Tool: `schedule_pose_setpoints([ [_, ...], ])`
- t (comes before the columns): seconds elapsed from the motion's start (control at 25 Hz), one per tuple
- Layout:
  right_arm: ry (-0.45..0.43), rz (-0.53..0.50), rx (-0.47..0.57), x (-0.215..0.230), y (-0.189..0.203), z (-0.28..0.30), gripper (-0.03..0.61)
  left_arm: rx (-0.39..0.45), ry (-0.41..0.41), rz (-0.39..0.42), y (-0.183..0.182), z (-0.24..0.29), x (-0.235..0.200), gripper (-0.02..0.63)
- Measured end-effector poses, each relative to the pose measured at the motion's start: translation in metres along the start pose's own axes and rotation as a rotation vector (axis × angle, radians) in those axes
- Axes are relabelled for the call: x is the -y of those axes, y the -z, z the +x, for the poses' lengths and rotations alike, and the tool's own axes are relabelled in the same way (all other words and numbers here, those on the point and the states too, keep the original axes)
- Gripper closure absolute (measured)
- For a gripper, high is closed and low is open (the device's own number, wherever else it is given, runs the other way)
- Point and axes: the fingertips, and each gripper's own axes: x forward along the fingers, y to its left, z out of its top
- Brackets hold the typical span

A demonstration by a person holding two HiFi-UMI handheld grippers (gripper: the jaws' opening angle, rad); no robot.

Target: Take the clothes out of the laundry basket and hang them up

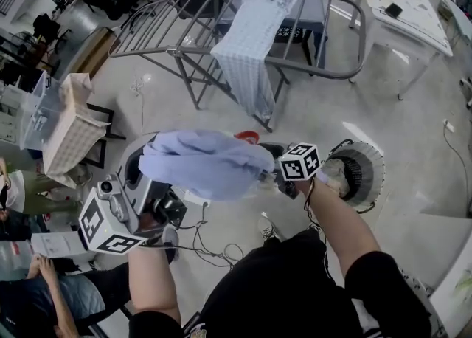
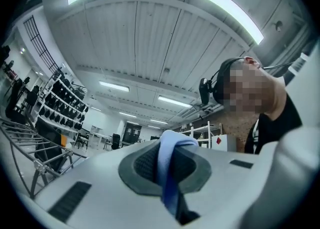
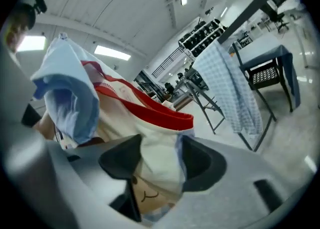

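One grey drying rack (image 1: 158, 26) stands at the far side, with one checked cloth (image 1: 254, 41) draped over its rail, well apart from both grippers. Nearer, one light blue garment (image 1: 206, 161) hangs spread in the air between the two grippers, above cables (image 1: 210, 252) on the floor. The left gripper (image 2: 167, 173) is closed tight on a thin fold of it, while the right gripper (image 3: 157, 165), at the garment's right end, has its fingers (image 3: 120, 160) wide yet clamped on one bunched white garment with red trim (image 3: 150, 123).
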Motion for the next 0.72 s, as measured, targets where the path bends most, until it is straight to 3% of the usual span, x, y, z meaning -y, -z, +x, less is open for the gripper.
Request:
schedule_pose_setpoints([
  [0.08,-0.027,0.006,0.012,-0.009,-0.002,0.006,0.486,-0.009,-0.012,0.01,0.0,-0.01,-0.004,0.601],
  [0.12,-0.019,-0.009,0.02,-0.01,-0.004,0.006,0.563,-0.011,-0.023,0.013,0.0,-0.016,-0.007,0.601],
  [0.24,0.067,-0.089,0.036,-0.008,-0.013,-0.002,0.566,0.0,-0.078,0.016,-0.004,-0.04,-0.022,0.601],
  [0.48,0.281,-0.227,0.11,-0.004,-0.051,-0.045,0.568,-0.044,-0.268,0.085,-0.001,-0.095,-0.062,0.601],
  [0.72,0.367,-0.272,0.225,-0.027,-0.104,-0.093,0.569,-0.121,-0.439,0.127,0.024,-0.135,-0.092,0.601],
])
